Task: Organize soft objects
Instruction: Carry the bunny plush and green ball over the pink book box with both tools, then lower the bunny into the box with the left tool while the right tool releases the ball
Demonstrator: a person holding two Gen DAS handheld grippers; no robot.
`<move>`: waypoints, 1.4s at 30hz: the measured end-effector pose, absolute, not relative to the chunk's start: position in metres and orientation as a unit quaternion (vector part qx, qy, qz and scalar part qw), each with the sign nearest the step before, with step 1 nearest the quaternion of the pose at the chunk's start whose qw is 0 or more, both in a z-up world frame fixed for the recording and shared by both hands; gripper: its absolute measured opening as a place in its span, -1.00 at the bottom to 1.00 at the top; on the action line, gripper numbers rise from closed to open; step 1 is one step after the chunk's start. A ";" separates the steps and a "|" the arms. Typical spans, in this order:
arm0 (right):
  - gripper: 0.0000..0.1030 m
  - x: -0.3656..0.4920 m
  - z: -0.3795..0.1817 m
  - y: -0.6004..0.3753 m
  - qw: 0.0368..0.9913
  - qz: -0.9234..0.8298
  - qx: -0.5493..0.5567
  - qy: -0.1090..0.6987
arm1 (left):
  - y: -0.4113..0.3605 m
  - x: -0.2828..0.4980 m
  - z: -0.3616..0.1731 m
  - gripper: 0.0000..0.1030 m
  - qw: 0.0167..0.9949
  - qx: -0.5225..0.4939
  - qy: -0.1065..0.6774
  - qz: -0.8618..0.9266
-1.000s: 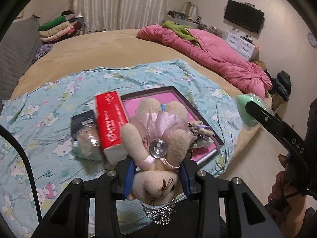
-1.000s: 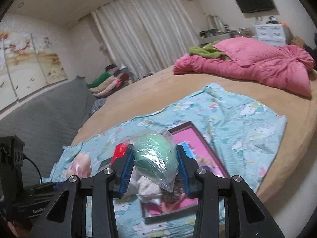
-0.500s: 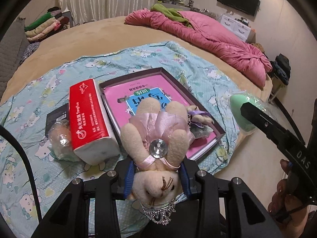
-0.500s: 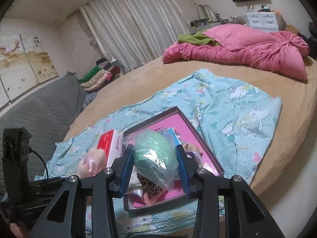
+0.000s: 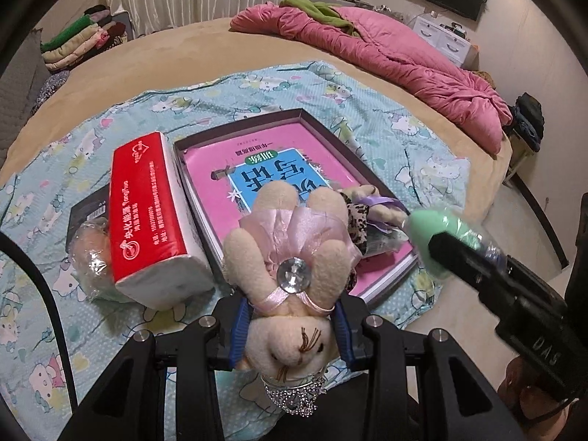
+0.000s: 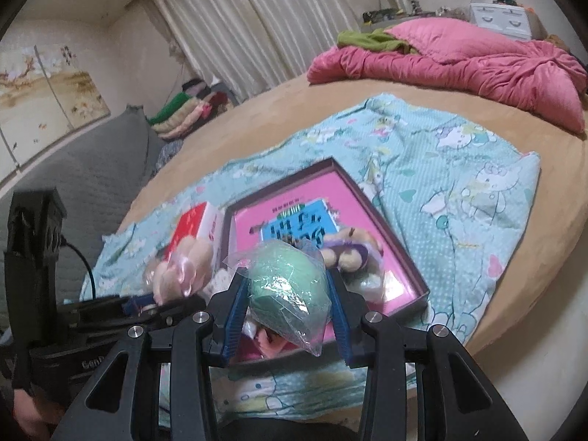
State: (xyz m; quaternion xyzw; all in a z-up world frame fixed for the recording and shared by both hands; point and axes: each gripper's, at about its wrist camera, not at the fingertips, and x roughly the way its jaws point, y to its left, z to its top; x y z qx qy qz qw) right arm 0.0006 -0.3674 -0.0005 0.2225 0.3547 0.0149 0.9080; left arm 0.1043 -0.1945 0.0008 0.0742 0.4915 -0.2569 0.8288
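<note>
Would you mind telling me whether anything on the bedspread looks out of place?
The tissue pack lies half on a wrapped soft item and a dark box, sitting tilted rather than flat.

around the shallow box [image 5: 371,169] we count two plush toys [image 5: 290,257], two bagged soft balls [image 6: 288,290], one tissue pack [image 5: 147,209] beside it, one book [image 5: 272,172] inside.

The shallow box [image 5: 341,143] has open room over the pink book [image 5: 209,169] at its far half; its near right corner is taken by a small plush toy [image 5: 371,205]. A red tissue pack [image 5: 143,217] stands close along its left wall. Right of the box, the printed sheet [image 6: 459,198] lies bare to the bed's [image 5: 183,47] edge.
</note>
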 end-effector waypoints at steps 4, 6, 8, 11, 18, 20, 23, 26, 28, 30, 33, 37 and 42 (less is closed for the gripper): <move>-0.17 0.005 -0.014 -0.366 0.900 0.019 0.223 0.374 | -0.197 0.111 -0.009 -0.24 0.823 0.074 0.501 -0.257; -0.17 0.007 -0.020 -0.366 0.896 0.020 0.225 0.382 | -0.199 0.114 -0.015 -0.24 0.821 0.076 0.504 -0.256; -0.17 0.009 -0.024 -0.366 0.894 0.021 0.225 0.386 | -0.201 0.115 -0.018 -0.24 0.820 0.075 0.507 -0.255; -0.17 0.012 -0.031 -0.366 0.891 0.022 0.225 0.394 | -0.202 0.120 -0.024 -0.24 0.817 0.072 0.511 -0.256; -0.17 0.021 -0.043 -0.366 0.888 0.022 0.221 0.402 | -0.207 0.128 -0.032 -0.24 0.815 0.069 0.515 -0.257; -0.17 0.024 -0.047 -0.366 0.887 0.023 0.220 0.405 | -0.209 0.129 -0.034 -0.24 0.815 0.068 0.515 -0.258; -0.17 0.030 -0.052 -0.364 0.886 0.021 0.215 0.409 | -0.211 0.131 -0.034 -0.24 0.820 0.077 0.508 -0.253; -0.17 0.034 -0.055 -0.362 0.889 0.021 0.211 0.406 | -0.211 0.133 -0.035 -0.24 0.820 0.075 0.507 -0.253; -0.17 0.037 -0.057 -0.362 0.889 0.018 0.209 0.406 | -0.211 0.135 -0.037 -0.24 0.820 0.073 0.508 -0.253; -0.17 0.040 -0.060 -0.362 0.889 0.018 0.210 0.406 | -0.210 0.137 -0.038 -0.24 0.819 0.072 0.509 -0.253; -0.17 0.045 -0.063 -0.360 0.894 0.007 0.193 0.405 | -0.210 0.142 -0.040 -0.24 0.820 0.068 0.510 -0.252; -0.17 0.052 -0.066 -0.361 0.895 0.002 0.193 0.402 | -0.209 0.145 -0.041 -0.24 0.821 0.062 0.510 -0.249; -0.17 0.058 -0.075 -0.365 0.891 -0.004 0.198 0.409 | -0.209 0.149 -0.043 -0.24 0.822 0.059 0.510 -0.247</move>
